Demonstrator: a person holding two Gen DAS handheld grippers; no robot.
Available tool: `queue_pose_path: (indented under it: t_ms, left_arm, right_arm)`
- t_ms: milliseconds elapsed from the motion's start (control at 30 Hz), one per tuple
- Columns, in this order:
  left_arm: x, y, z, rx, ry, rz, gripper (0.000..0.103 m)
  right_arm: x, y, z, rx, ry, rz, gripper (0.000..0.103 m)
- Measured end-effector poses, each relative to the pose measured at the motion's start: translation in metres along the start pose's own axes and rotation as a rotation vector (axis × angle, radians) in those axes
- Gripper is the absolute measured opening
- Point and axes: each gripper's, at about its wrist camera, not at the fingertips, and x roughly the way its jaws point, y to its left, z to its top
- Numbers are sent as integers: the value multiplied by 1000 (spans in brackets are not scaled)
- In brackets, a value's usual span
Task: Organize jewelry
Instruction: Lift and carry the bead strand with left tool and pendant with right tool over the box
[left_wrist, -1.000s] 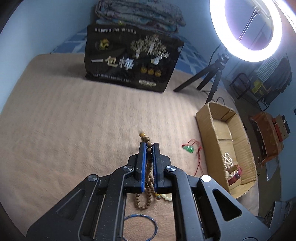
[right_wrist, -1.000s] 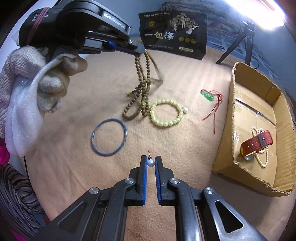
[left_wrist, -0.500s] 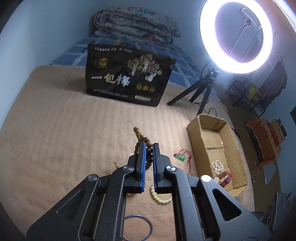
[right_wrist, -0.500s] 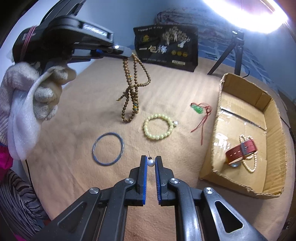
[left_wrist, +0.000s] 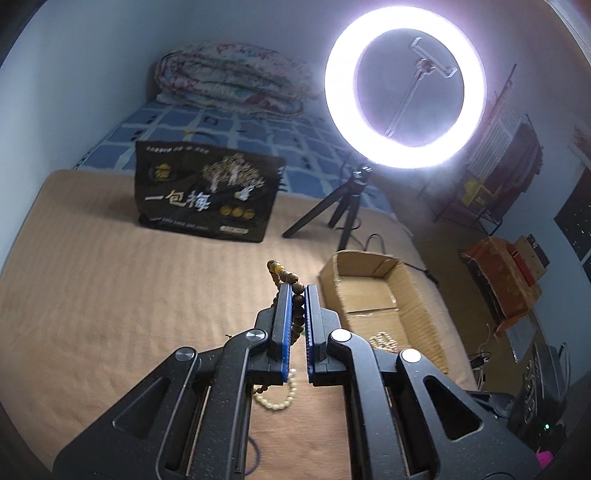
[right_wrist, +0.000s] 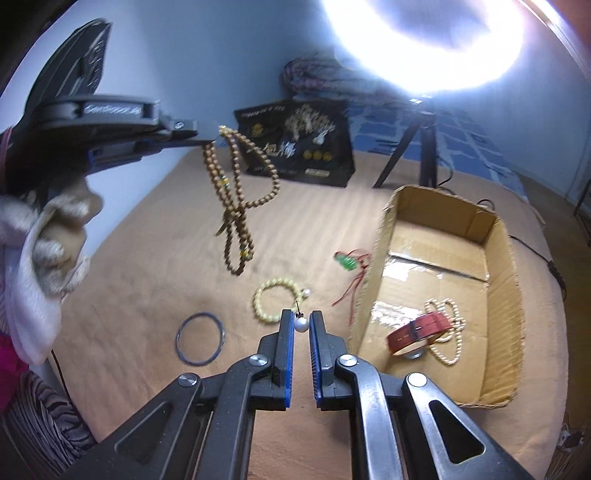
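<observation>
Wooden beads (right_wrist: 236, 206) hang in the air from the squeezed-tight left gripper (left_wrist: 298, 291), the right gripper (right_wrist: 301, 320) pinches a pearl earring (right_wrist: 301, 325), yellow bracelet (right_wrist: 277, 300), blue ring (right_wrist: 200, 339) and green charm (right_wrist: 346, 263) lie on the tan bed cover (right_wrist: 147, 266), and the cardboard box (right_wrist: 506, 266) near its right edge holds a red strap (right_wrist: 419, 331) and pearls (right_wrist: 448, 339).

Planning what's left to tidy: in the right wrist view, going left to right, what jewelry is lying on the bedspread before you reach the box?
Blue bangle → pale yellow bead bracelet → green pendant on red cord → cardboard box.
</observation>
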Motion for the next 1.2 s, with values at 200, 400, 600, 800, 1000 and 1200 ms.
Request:
queue_pose_path:
  t_ms: [200,400,600,800,1000,1200]
  left_arm:
    - [-6,-26,9,29,-14,-40,4]
    - [-5,-56,18,56,-25,-80,4]
    - [3,-83,23,77,-26,-117,4]
    - [19,-105,27,93,-15,-140,4]
    - [40,-123,26,104,7,-157,4]
    - [64,-140,22,122,37,-154,4]
  right_arm:
    - [-13,-18,6,38,-37,-23,6]
    - [-25,-38,7,75,-61,-52,6]
    - [-32,-57,9,106,-75,-78,6]
    - [-37,-73,9,129,-76,-97,6]
    - [-36,-91,9,165,-70,-109,6]
    - [-33,-106,7,196,-56,-121,6]
